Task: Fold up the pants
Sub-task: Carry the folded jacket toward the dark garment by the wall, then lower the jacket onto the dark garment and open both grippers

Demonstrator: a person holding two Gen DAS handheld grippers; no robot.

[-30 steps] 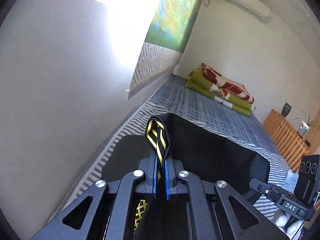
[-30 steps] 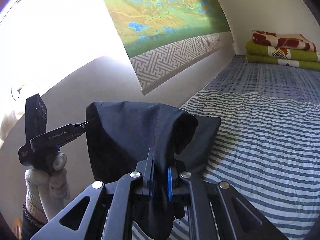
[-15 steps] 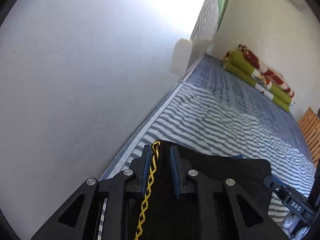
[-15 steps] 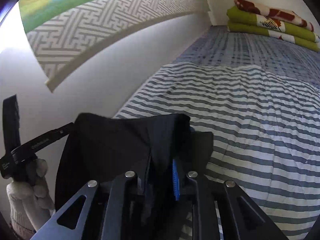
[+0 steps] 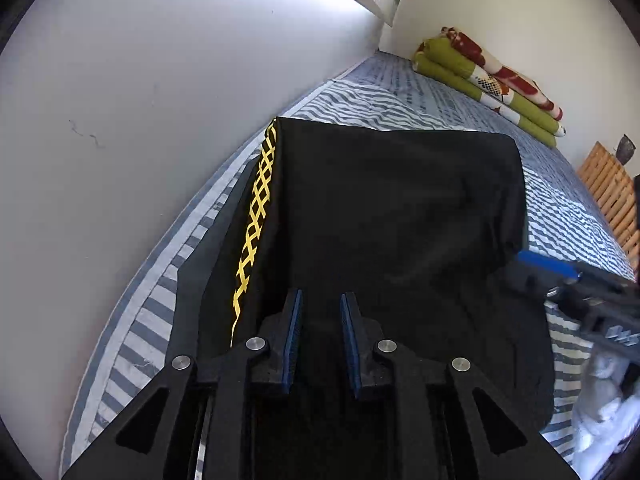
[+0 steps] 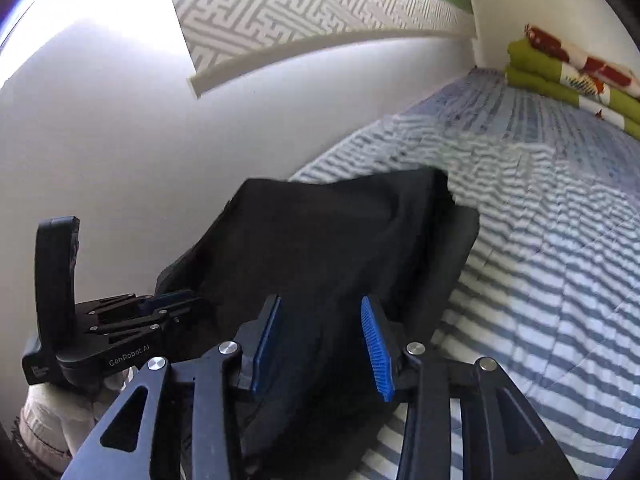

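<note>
My left hand-held gripper point(image 5: 320, 320) sits low over the near edge of the black pants point(image 5: 392, 216), its blue pads parted with a narrow gap and nothing pinched between them; the cloth lies just under and ahead of the tips. My right hand-held gripper point(image 6: 320, 332) is spread wider, also empty, with the dark fabric directly below and in front of its fingers.

The pants lie folded flat on the striped bed point(image 5: 152, 320), close to the white wall point(image 5: 120, 100). A yellow lattice stripe point(image 5: 256, 216) runs along their left edge, just left of my left fingers. In the right view a lower layer of fabric sticks out past the top layer on the right side.

Farther along the bed, against the far wall, rests a stack of green and red folded blankets point(image 5: 492, 84). Wooden slats point(image 5: 612, 188) stand at the bed's right side.
</note>
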